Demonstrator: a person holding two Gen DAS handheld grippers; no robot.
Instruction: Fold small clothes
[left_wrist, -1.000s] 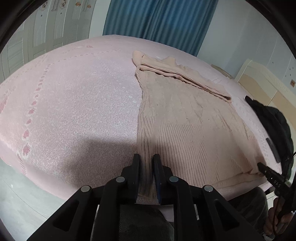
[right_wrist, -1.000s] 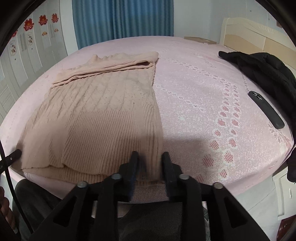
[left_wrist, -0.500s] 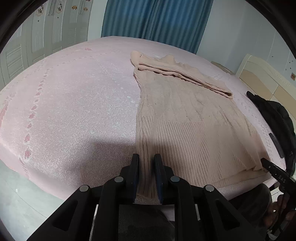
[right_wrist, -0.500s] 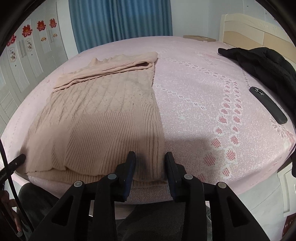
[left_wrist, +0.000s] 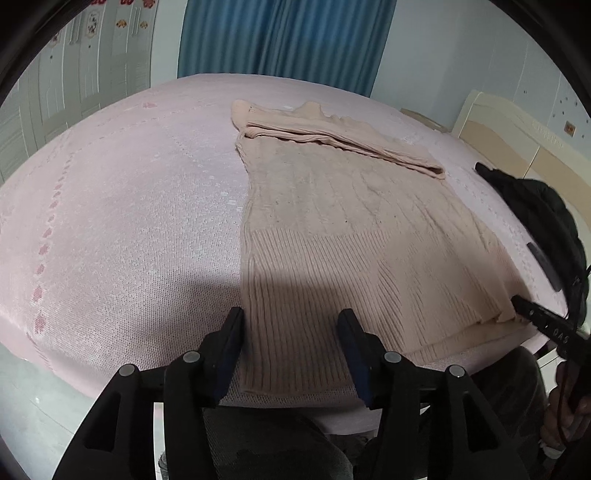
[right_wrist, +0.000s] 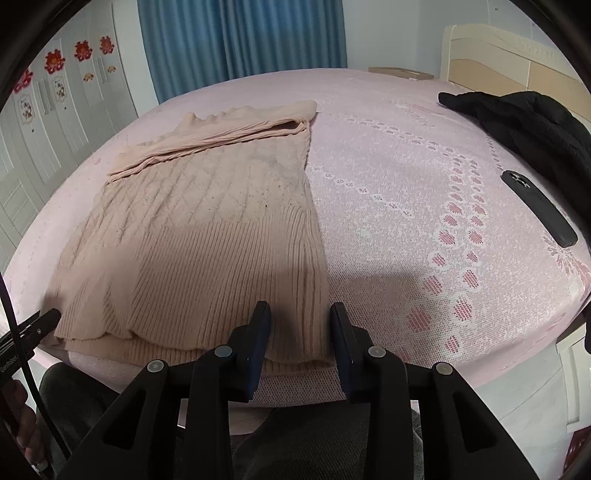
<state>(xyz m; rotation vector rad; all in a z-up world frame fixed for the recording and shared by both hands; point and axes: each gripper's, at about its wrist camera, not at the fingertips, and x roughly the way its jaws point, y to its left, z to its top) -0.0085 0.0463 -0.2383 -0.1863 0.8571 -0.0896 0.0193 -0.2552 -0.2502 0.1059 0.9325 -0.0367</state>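
both the left gripper (left_wrist: 290, 341) and right gripper (right_wrist: 300, 334) have just spread their jaws and released the hem corners of the beige sweater (right_wrist: 207, 236), which lies flat on the pink bed (right_wrist: 406, 206), so this fold looks laid and ready for regripping.

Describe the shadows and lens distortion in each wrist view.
Left wrist view: a dark shadow falls across the near hem of the beige sweater just ahead of the open left tongs; fisheye bows the pink bed into a dome, corners vignetted black. Right wrist view: a similar shadow lies ahead of the open right tongs, with the same bulging.
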